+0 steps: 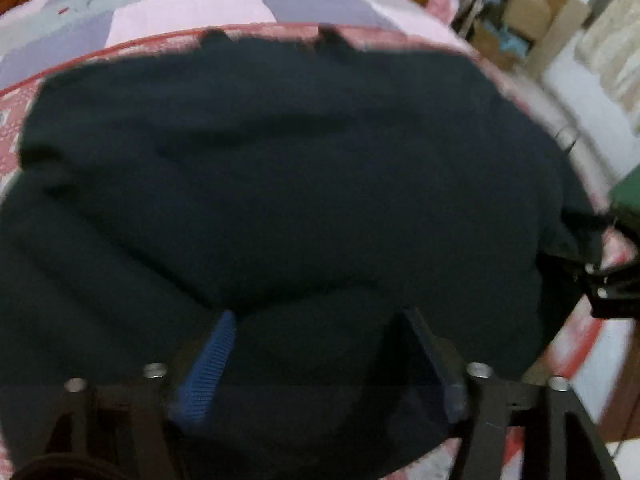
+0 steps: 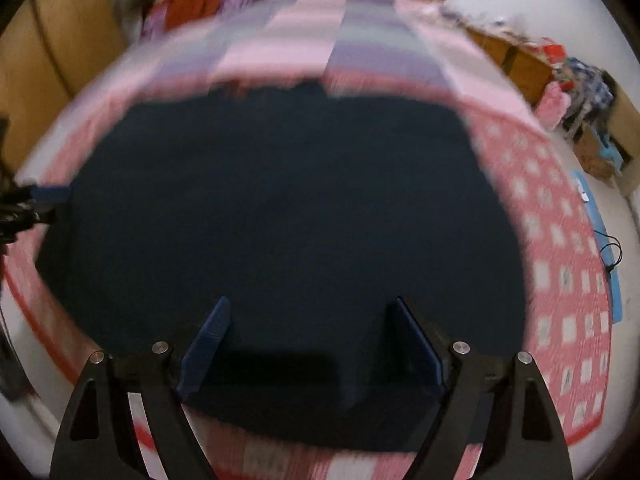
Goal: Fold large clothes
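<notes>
A dark garment [image 1: 280, 184] lies spread flat on a bed, on a red-and-white patterned cover [image 2: 560, 280] that borders it on all sides; both views are motion-blurred. Its far edge runs roughly straight, with two small dark tabs sticking out beyond it in the left wrist view, and shallow wrinkles cross its middle. The left gripper [image 1: 320, 344] hangs over the garment's near part with its fingers [image 1: 208, 364] wide apart; nothing is between the pads, and whether the tips touch the cloth cannot be told. The right gripper [image 2: 310, 332] hangs likewise over the near edge, fingers [image 2: 204, 348] spread, gripping nothing, with a small folded lip of cloth below the gap. Each gripper shows at the side edge of the other's view: the left one [image 2: 28, 204] at the garment's left edge, the right one [image 1: 612, 280] at its right edge. Beyond the cover lies a quilt [image 1: 192, 4] of pink, grey and lilac blocks. Past the bed stand cardboard boxes [image 1: 528, 12] with heaped colourful clothes [image 2: 576, 80], and a blue mat [image 2: 600, 220] lies on the pale floor.
</notes>
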### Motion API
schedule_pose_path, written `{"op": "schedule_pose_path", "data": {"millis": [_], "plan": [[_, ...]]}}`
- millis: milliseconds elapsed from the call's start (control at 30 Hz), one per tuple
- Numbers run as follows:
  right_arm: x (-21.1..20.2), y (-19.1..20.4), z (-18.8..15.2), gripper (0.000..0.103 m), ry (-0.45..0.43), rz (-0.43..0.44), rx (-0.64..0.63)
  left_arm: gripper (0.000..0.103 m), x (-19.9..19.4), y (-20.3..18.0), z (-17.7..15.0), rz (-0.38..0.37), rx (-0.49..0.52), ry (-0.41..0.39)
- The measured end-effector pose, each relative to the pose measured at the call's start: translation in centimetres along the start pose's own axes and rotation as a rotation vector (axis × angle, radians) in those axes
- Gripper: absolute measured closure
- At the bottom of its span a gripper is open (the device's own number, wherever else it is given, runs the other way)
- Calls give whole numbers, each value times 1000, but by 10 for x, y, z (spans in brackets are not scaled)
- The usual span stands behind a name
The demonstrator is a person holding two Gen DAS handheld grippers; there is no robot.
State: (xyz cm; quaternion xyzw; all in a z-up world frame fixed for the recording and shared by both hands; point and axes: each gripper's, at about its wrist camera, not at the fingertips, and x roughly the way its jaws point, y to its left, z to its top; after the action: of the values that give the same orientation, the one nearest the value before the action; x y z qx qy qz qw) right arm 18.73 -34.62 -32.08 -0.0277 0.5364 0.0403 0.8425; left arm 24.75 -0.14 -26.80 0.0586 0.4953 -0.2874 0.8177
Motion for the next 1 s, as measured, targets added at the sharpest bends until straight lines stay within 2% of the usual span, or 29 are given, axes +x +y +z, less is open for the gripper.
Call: {"op": "schedule_pose_path", "data": {"millis": [33, 100, 200, 300, 367, 500, 700, 733, 767, 833, 867, 900, 967, 1000], "plan": [[14, 7, -3, 14, 11, -39, -27, 19, 8, 0, 1, 14, 11, -30], [48, 7, 15, 0, 16, -77, -35, 12, 25, 8, 17, 26, -18, -83], [76, 9, 57, 0, -22, -110, -73, 6, 43, 23, 58, 74, -59, -151], [83, 0, 102, 0, -83, -119, -27, 4, 51, 34, 90, 92, -80, -181], [89, -8, 121, 0, -104, -138, -1, 3, 62, 43, 104, 109, -91, -182], [112, -25, 148, 0, -76, -154, 24, 2, 83, 62, 120, 142, -114, -172], [114, -40, 159, 1, -73, -208, 91, 1, 98, 66, 121, 156, -138, -180], [104, -33, 159, 1, -105, -218, 110, 1, 98, 66, 119, 155, -142, -184], [94, -21, 157, 1, -149, -179, 111, 1, 98, 65, 117, 155, -141, -187], [85, 12, 158, 1, -197, -136, 12, 1, 99, 65, 116, 152, -139, -185], [91, 24, 157, 1, -192, -148, -43, 1, 100, 66, 118, 149, -136, -182], [105, 28, 159, 1, -142, -165, -58, 1, 103, 66, 120, 149, -127, -173], [123, 6, 163, 1, -105, -128, 43, 1, 106, 66, 125, 151, -112, -164], [126, -9, 165, 1, -110, -151, 99, 0, 108, 68, 129, 153, -110, -161]]}}
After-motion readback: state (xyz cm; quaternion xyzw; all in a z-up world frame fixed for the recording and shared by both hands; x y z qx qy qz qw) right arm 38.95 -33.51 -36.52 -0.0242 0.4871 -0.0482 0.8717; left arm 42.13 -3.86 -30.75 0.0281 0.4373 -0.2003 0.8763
